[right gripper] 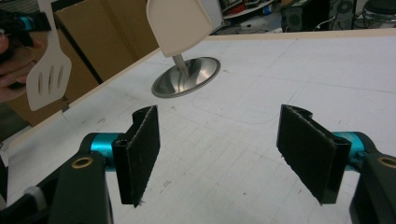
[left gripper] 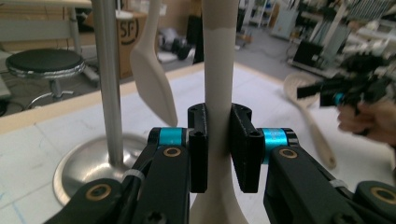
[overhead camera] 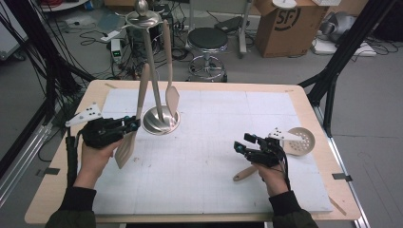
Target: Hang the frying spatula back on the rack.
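Observation:
A beige slotted turner (overhead camera: 126, 148) hangs upright with its blade down, just left of the steel utensil stand (overhead camera: 160, 121). My left gripper (overhead camera: 130, 124) is shut on its handle (left gripper: 218, 70), both pads pressing the shaft. A second beige spatula (overhead camera: 171, 97) hangs from the stand's top ring. My right gripper (overhead camera: 240, 145) hovers over the right half of the mat, open, with nothing between its pads (right gripper: 140, 154). From there I see the turner (right gripper: 46, 74) at far left and the stand's base (right gripper: 187, 77) ahead.
A beige skimmer (overhead camera: 300, 140) lies on the table by my right hand, its handle pointing toward the front edge. A white mat (overhead camera: 214, 190) covers the wooden table. A stool (overhead camera: 207, 40) and a cardboard box (overhead camera: 290, 23) stand beyond the far edge.

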Tool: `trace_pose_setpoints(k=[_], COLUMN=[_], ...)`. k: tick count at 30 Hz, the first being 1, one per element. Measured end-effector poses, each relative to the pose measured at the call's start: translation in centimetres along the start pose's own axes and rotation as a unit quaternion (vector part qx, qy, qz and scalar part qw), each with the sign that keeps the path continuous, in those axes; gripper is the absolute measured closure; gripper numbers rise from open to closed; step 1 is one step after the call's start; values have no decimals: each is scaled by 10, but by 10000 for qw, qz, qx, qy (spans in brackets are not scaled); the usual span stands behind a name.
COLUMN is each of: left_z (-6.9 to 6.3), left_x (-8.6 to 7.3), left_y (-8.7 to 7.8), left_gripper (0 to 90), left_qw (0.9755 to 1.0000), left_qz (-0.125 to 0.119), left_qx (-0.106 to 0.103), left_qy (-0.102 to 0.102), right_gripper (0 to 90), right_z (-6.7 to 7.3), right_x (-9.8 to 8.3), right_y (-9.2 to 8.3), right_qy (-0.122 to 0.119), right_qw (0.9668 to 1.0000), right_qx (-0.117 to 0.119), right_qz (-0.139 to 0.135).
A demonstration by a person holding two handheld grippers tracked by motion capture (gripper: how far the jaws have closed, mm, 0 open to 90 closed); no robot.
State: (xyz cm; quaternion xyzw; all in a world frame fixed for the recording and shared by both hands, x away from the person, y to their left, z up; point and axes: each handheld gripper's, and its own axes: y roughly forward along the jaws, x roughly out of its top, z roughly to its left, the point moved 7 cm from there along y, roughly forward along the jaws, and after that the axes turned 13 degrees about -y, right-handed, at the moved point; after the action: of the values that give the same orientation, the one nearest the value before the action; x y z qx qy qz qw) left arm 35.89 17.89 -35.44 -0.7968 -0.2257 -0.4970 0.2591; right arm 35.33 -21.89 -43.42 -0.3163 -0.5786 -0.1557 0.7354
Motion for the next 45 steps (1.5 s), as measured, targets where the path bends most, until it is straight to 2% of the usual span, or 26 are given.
trace_pose_setpoints(k=[1,5,8,13,15,19,21,27,29,32,40,45], left_z=[-1,-4,-5,-9,-11,-11,-9,2,5,7,17,22], left_x=[2,13,19,30,35,45,49,66,73,77,74,70], left_y=[0,-2,0,7,8,10,9,4,5,5,3,7], left_gripper=[783,783,783,782,783,783,783,783,783,783,783,782], left_qw=[10000,9997,9986,9960,9953,9940,9930,9903,9892,9897,9912,9912], left_qz=[1,-194,-379,-666,-761,-898,-956,-1197,-1238,-1249,-1158,-1103], left_qx=[29,-168,-341,-577,-598,-604,-651,-590,-627,-555,-406,-462], left_qy=[25,-56,-165,-144,-98,-138,-219,-396,-470,-434,-493,-563], right_gripper=[304,315,315,292,285,273,273,273,273,274,275,275], right_z=[0,2,2,1,2,1,2,0,1,2,1,2], right_x=[0,0,0,1,0,0,-1,-1,-1,-1,-1,-2], right_y=[0,1,1,1,1,1,1,0,1,2,0,1], right_qy=[-35,-9,-31,-25,-12,-28,-44,-25,4,-25,-8,15], right_qw=[10000,10000,10000,10000,10000,10000,10000,10000,10000,10000,10000,10000], right_qx=[5,29,25,26,47,69,71,47,49,51,43,58], right_qz=[-14,0,15,-39,-26,-3,-5,-20,-21,4,-25,9])
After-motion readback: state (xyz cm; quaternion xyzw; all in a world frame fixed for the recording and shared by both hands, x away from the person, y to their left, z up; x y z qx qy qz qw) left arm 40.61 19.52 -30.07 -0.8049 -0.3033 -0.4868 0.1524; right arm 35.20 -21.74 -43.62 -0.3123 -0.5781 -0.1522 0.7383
